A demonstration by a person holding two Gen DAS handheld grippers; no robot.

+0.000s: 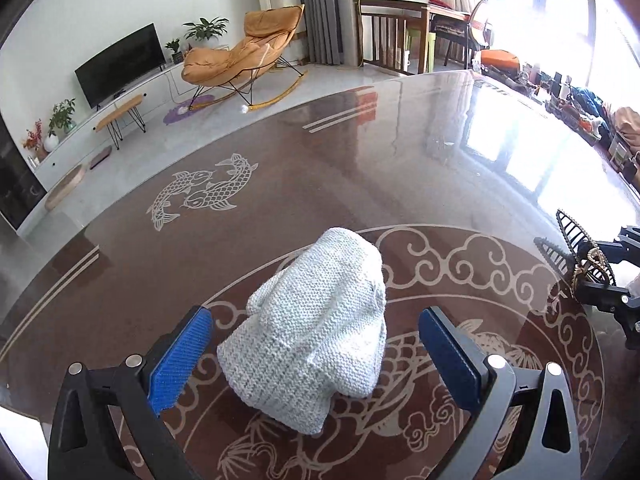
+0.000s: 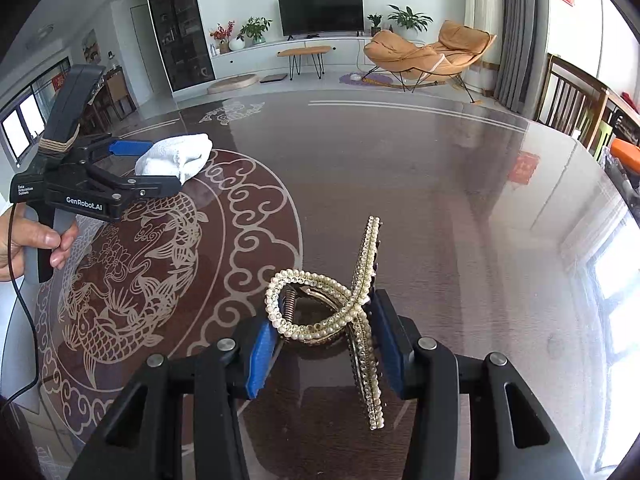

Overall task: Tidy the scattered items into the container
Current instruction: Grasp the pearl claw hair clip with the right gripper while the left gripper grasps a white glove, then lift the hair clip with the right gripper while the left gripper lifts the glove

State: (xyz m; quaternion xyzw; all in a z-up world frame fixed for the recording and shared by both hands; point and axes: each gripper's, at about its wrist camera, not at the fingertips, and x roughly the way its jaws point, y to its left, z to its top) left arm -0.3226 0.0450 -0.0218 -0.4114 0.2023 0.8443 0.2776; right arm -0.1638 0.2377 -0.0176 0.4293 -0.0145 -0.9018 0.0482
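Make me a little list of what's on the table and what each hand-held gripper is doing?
table: dark glossy top with pale fish and cloud patterns
hat: white knitted hat lying on the table
left hand-held gripper: open, blue pads either side of the hat, not touching it
hair clip: pearl-studded hair claw
right hand-held gripper: closed on the hair claw
container: none in view

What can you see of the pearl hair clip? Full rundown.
The hair clip is a gold-toned claw clip edged with rows of small pearls and clear stones, its two arms crossing in a loop, with a coil spring showing at the hinge. It stands tilted between the blue pads of the right tool, which press it from both sides. Its lower end is at the glossy brown table; whether it touches is unclear. From the left wrist view its toothed combs show.
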